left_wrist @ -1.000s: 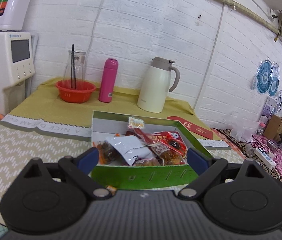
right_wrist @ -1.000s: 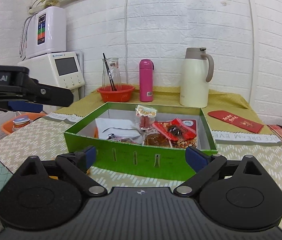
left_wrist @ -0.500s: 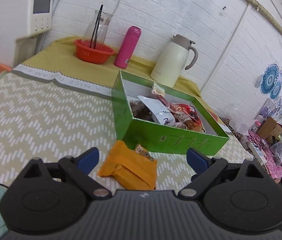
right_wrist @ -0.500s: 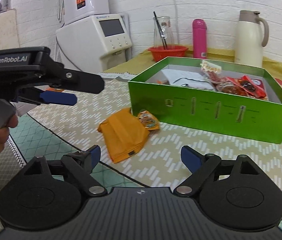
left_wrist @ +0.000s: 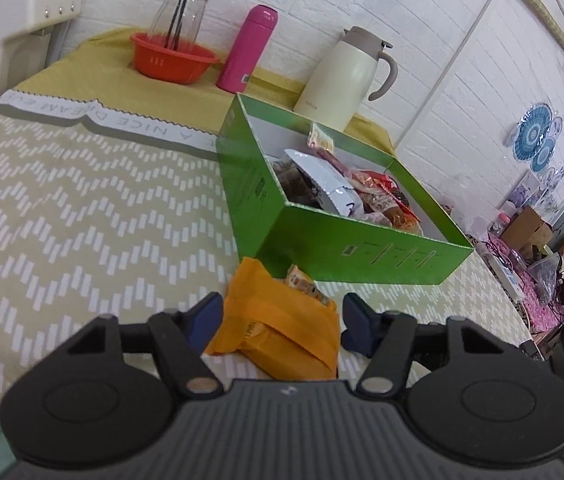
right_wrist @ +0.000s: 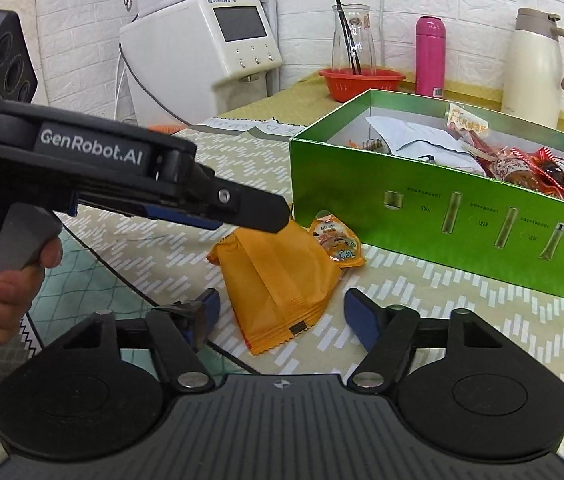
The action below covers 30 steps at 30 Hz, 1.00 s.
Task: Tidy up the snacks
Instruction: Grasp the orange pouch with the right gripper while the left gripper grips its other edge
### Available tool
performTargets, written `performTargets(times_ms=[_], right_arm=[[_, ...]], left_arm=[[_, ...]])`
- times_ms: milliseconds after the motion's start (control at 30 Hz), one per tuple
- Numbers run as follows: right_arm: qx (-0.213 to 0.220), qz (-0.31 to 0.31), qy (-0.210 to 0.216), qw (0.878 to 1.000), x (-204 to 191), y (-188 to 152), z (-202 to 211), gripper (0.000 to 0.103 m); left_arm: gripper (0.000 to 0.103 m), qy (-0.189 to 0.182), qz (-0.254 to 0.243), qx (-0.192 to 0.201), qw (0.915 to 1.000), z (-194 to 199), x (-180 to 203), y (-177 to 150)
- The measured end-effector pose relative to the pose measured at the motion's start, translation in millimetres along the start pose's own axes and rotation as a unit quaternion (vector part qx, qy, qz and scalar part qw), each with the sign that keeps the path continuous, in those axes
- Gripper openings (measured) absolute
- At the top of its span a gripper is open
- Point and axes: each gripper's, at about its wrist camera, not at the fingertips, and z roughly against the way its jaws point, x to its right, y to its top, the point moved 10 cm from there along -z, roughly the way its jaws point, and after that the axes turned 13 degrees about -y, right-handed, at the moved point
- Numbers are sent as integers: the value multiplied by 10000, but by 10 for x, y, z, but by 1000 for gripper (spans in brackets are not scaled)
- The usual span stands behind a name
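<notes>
Left gripper wide open, empty, straddling orange packet: probably light, crinkly, slippery, so pinch mid-body across its width.

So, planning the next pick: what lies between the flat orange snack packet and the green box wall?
A small orange sachet, leaning on the flat orange foil packet, short of the green cardboard box. The right wrist view shows it best.
</notes>
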Motion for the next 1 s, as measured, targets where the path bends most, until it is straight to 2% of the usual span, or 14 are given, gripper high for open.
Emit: performTargets(times_ms=[33, 67, 100, 133, 233, 467, 600, 667, 700, 833, 900, 1000], right_arm=[[12, 8, -11, 10000, -2, -1, 0, 100], [33, 40, -30, 10000, -5, 0, -3, 94], [54, 95, -98, 9999, -6, -6, 1, 84], [68, 155, -172, 9997, 0, -15, 12, 80], [37, 4, -103, 9999, 36, -45, 77, 73], [26, -64, -62, 10000, 52, -149, 274, 69], [26, -124, -50, 9999, 101, -206, 326, 68], [38, -209, -8, 9998, 123, -210, 337, 68], [35, -201, -12, 9998, 123, -212, 342, 68], [53, -171, -13, 9998, 117, -219, 353, 68], [51, -190, -10, 9998, 117, -220, 357, 69], [54, -192, -27, 9998, 113, -219, 365, 68]], left_arm=[[47, -6, -22, -77, 10000, -19, 8, -30], [44, 41, -82, -130, 9999, -29, 12, -57], [32, 156, -217, -190, 9995, -33, 23, -86], [24, 288, -352, -260, 9986, -27, 35, -118], [17, 292, -387, -317, 9983, 26, 89, -197], [14, 275, -419, -392, 9980, 102, 265, -349], [17, 259, -414, -345, 9982, 117, 327, -366], [45, 290, -331, -235, 9988, 120, 308, -334], [48, 305, -280, -212, 9989, 109, 297, -324], [48, 185, -229, -381, 9988, -8, 302, -367], [50, 217, -406, -444, 9980, -70, 322, -415], [41, 386, -735, -524, 9952, -100, 412, -442]])
